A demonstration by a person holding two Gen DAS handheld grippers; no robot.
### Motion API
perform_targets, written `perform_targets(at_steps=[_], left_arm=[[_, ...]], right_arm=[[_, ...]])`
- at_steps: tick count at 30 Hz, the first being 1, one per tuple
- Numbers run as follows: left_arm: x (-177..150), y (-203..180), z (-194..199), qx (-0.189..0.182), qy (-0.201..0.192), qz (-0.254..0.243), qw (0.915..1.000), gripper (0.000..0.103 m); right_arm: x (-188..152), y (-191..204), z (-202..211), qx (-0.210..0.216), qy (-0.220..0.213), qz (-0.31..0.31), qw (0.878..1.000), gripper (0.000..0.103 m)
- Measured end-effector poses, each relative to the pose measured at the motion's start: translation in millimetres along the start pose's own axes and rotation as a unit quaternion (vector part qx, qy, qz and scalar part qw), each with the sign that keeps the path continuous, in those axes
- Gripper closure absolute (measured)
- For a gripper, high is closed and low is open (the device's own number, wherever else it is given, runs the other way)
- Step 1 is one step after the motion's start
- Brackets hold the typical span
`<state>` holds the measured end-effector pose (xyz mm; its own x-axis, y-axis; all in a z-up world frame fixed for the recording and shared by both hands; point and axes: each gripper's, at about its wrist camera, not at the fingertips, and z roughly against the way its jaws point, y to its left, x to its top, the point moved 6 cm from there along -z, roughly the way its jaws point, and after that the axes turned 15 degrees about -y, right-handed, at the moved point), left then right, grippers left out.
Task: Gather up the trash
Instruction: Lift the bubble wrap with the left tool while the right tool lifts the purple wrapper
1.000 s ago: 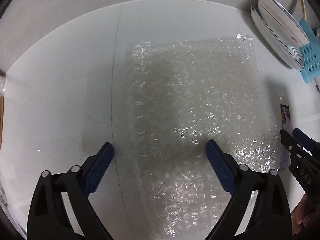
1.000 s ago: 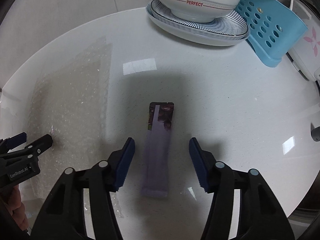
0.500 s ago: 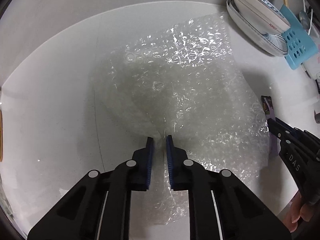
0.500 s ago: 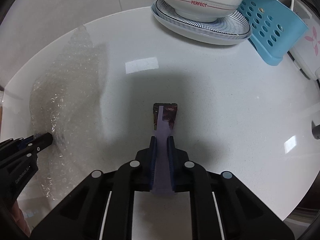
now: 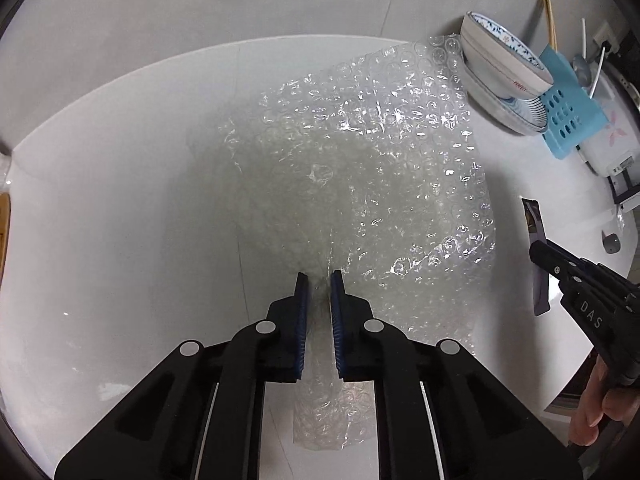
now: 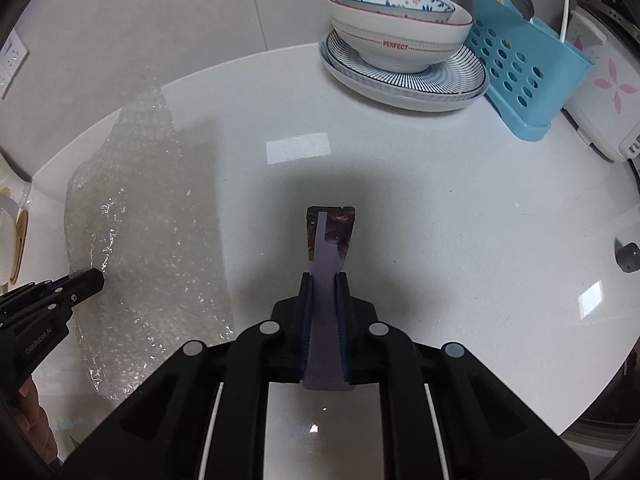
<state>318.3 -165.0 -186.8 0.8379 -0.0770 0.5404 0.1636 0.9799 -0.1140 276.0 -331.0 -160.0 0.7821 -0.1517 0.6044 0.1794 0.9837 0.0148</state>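
Observation:
My left gripper (image 5: pixel 319 277) is shut on a sheet of clear bubble wrap (image 5: pixel 372 160), which hangs lifted and bunched above the white counter (image 5: pixel 120 200). The bubble wrap also shows at the left of the right wrist view (image 6: pixel 152 216), with the left gripper (image 6: pixel 96 280) pinching it. My right gripper (image 6: pixel 324 278) is shut on a purple snack wrapper (image 6: pixel 328 240) and holds it raised above the counter (image 6: pixel 460 208). The wrapper (image 5: pixel 536 232) and right gripper (image 5: pixel 538 250) show at the right edge of the left wrist view.
A patterned bowl (image 6: pixel 396 24) sits on a striped plate (image 6: pixel 404 80) at the back. A blue perforated utensil holder (image 6: pixel 528 72) and a white appliance (image 6: pixel 600 96) stand at the back right. A small grey knob (image 6: pixel 630 257) lies near the right edge.
Both grippers closed, the left on the bubble wrap and the right on the purple wrapper. Both have since lifted their items off the counter.

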Motion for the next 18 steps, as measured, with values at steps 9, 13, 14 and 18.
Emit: perform_targets(at_steps=[9, 13, 14, 18], left_arm=[[-14.0, 15.9, 42.6, -0.008, -0.016, 0.013, 0.9997, 0.093], [-19.7, 21.9, 57.4, -0.009, -0.022, 0.019, 0.9995, 0.093], [-21.6, 23.3, 60.7, -0.010, -0.023, 0.020, 0.9995, 0.093], [-29.8, 26.1, 73.7, -0.013, -0.028, 0.025, 0.9992, 0.093]], right_arm=[[2.3, 2.0, 28.2, 0.019, -0.026, -0.002, 0.999, 0.093], [-2.6, 6.9, 44.7, 0.029, -0.035, 0.000, 0.999, 0.093], [-3.6, 7.8, 48.9, 0.030, -0.038, 0.002, 0.999, 0.093], [-7.0, 11.1, 66.1, 0.035, -0.050, 0.008, 0.998, 0.093]])
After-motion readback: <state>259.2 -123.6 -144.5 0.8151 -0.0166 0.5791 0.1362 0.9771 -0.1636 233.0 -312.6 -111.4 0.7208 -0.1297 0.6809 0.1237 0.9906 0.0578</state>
